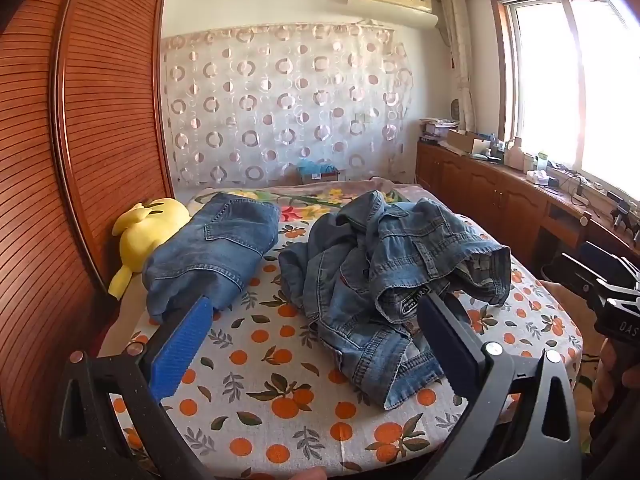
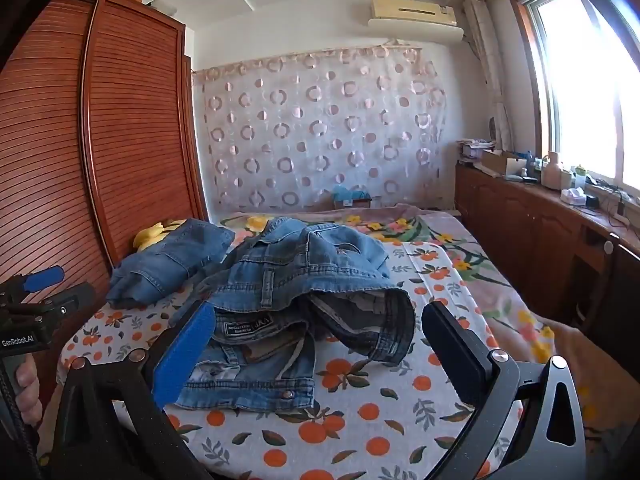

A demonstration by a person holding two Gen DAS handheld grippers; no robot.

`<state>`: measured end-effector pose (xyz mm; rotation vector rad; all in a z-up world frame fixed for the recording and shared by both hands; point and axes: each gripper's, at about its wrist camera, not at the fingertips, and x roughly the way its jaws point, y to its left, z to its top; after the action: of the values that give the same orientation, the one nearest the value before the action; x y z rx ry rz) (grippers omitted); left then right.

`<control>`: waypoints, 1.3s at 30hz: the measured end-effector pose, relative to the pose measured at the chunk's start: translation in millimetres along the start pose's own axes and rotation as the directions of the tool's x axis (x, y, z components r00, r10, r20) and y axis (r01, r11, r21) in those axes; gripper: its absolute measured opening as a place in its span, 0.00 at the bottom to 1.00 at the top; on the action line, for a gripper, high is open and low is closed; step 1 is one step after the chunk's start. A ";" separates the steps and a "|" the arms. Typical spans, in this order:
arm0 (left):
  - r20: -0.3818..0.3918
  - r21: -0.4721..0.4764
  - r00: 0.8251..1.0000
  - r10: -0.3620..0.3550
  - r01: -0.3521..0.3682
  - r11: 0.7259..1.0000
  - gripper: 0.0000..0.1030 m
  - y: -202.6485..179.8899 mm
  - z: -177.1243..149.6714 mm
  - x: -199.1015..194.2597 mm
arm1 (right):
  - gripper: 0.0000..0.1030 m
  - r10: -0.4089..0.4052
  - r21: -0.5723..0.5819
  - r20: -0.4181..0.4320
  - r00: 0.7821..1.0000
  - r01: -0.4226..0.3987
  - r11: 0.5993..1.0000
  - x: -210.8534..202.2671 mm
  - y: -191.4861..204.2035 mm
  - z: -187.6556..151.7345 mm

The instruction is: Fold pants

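A: Both grippers spread wide, nothing between the fingers: left gripper (image 1: 316,344) low over the bed (image 1: 280,420), right gripper (image 2: 320,352) just short of the crumpled pants (image 2: 304,292).

B: Waistband (image 2: 360,320) gaping toward the right gripper, label showing. Heap mid-bed, on the orange-print sheet.

A: Best to pinch the waistband at its two ends, lift, shake flat before any fold.

B: Beyond, to the left: folded jeans (image 1: 216,248), already done, touching a yellow plush toy (image 1: 148,232). Worth keeping clear of.

A yellow plush toy (image 1: 138,236) lies beside the wooden wardrobe (image 1: 108,100) (louvred doors).
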<state>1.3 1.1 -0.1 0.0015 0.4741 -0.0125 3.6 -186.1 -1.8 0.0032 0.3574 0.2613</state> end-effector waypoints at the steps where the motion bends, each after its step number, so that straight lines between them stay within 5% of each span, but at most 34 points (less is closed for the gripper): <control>1: -0.001 -0.004 1.000 0.000 0.000 1.000 0.99 0.3 0.0 0.2 | 1.00 0.002 0.001 -0.001 1.000 -0.002 1.000 0.2 0.5 -0.1; 39: 0.023 0.003 1.000 -0.001 0.001 1.000 0.99 -2.8 8.3 -9.4 | 1.00 0.000 -0.014 0.009 1.000 0.000 1.000 -5.8 5.6 3.6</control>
<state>-3.3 -1.6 11.6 0.0044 0.4507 -0.0144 -1.8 -182.0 3.9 -0.0092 0.3465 0.2640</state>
